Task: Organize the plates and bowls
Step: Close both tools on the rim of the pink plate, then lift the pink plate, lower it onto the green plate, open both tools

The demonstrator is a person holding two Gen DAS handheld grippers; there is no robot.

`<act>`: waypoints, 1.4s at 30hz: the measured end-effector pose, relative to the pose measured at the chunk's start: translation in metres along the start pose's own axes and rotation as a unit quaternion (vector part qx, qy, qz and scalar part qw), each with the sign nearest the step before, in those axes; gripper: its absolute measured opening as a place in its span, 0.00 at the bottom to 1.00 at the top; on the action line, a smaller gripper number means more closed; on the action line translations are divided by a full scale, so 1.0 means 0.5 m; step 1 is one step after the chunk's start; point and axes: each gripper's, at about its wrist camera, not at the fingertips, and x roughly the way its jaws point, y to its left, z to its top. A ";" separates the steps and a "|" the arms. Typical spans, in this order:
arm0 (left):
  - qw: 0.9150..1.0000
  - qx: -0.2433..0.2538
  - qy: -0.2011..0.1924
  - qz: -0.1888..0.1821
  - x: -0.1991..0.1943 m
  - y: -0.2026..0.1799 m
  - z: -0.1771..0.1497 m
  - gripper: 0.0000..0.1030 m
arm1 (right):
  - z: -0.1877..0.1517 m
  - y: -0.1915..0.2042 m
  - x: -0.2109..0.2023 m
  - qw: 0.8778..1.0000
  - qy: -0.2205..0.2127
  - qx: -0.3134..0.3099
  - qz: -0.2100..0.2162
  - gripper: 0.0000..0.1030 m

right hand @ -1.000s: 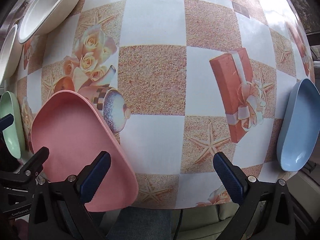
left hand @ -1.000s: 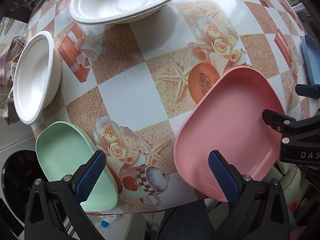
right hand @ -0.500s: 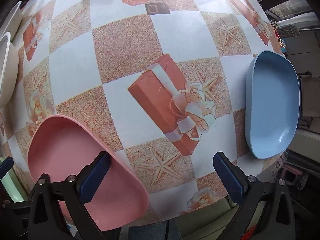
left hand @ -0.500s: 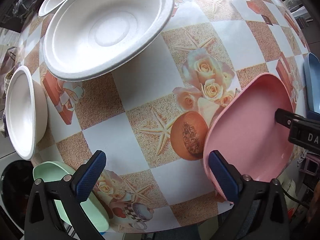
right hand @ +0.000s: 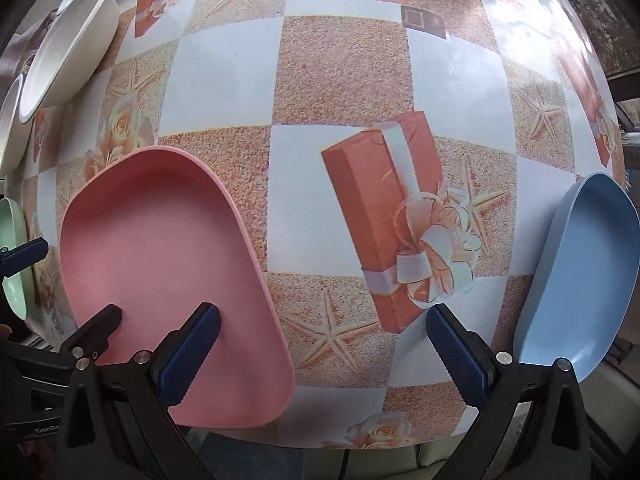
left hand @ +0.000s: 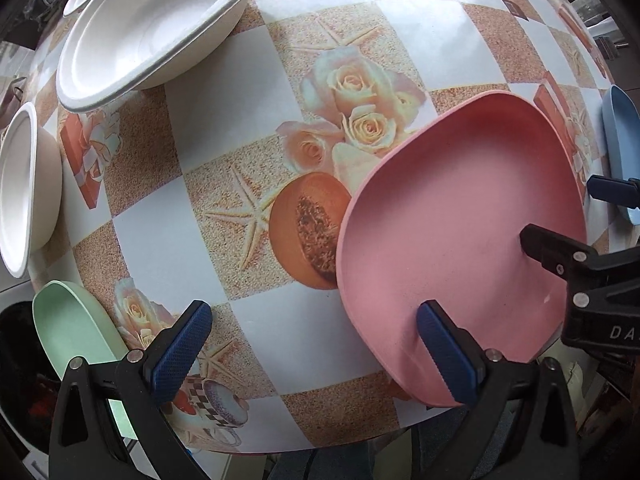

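Two grippers gape wide, both empty. Under the left gripper (left hand: 314,354), the pink plate (left hand: 460,232) passes beneath its right finger; the right gripper (right hand: 322,350) has the same plate at its left finger, the blue plate (right hand: 584,272) beyond its right.

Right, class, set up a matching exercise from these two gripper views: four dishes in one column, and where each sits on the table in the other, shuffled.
Column one:
1. pink plate
2. blue plate
3. green plate
4. large white bowl

Column two:
A. far left, towards the back of the table
B. near edge, at the left corner
C. near edge, between the two grippers
D. near edge, at the right

Pairs: 1-C, 2-D, 3-B, 4-A
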 end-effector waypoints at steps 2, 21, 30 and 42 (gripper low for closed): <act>1.000 -0.007 -0.002 -0.007 0.005 -0.006 0.007 1.00 | 0.014 0.003 -0.003 1.000 0.007 -0.010 0.002 1.00; 1.000 -0.014 -0.006 -0.014 -0.003 -0.028 0.012 0.97 | -0.002 0.075 -0.034 0.999 -0.030 -0.017 0.005 0.73; 0.999 0.034 -0.011 -0.009 -0.030 -0.057 0.015 0.71 | -0.035 0.114 -0.057 0.998 -0.022 0.047 0.045 0.28; 0.988 0.151 -0.024 0.014 -0.046 -0.069 0.026 0.40 | -0.125 0.136 -0.021 0.976 0.008 0.170 0.136 0.26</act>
